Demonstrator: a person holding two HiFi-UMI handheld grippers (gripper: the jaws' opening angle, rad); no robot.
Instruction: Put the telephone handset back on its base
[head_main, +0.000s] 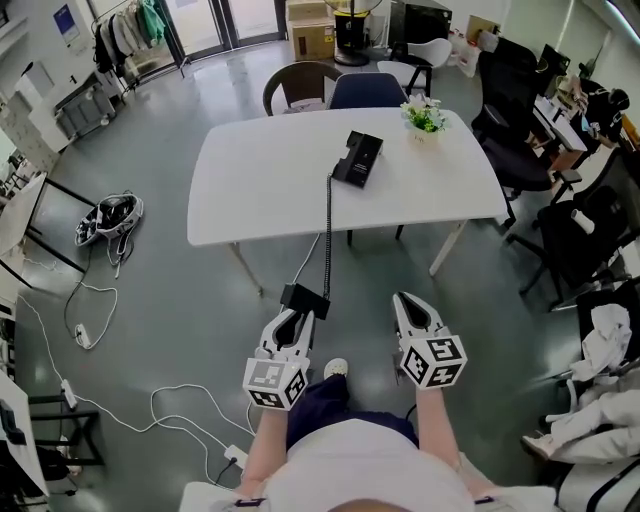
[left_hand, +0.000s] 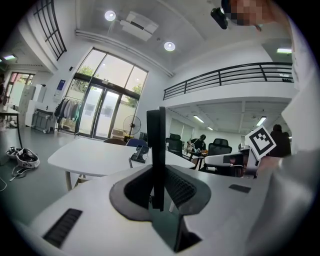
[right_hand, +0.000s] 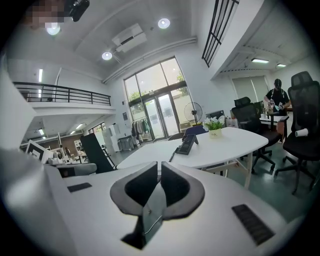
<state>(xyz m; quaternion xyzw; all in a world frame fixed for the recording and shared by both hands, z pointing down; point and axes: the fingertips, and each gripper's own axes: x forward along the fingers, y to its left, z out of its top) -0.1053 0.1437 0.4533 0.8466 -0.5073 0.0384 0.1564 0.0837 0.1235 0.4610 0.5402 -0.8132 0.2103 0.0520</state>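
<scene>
Handset (head_main: 304, 298), lower centre of frame, sits clamped edgewise in left gripper (head_main: 296, 320) jaws; right gripper (head_main: 408, 303) jaws closed, empty. Base (head_main: 358, 158) lies on bench (head_main: 260, 190), upper centre. Expect rigid, light, smooth plastic; cord (head_main: 327, 230) likely tugs. Mid-body grip suits.

I get bright, even light from round ceiling lights (left_hand: 110, 15) and daylight through the glass doors (left_hand: 100, 112), with a pale sheen on the grey floor (head_main: 240, 75). Both gripper views bend hard and darken toward their rims, and the handset (left_hand: 156, 150) reads as a near-black silhouette.
</scene>
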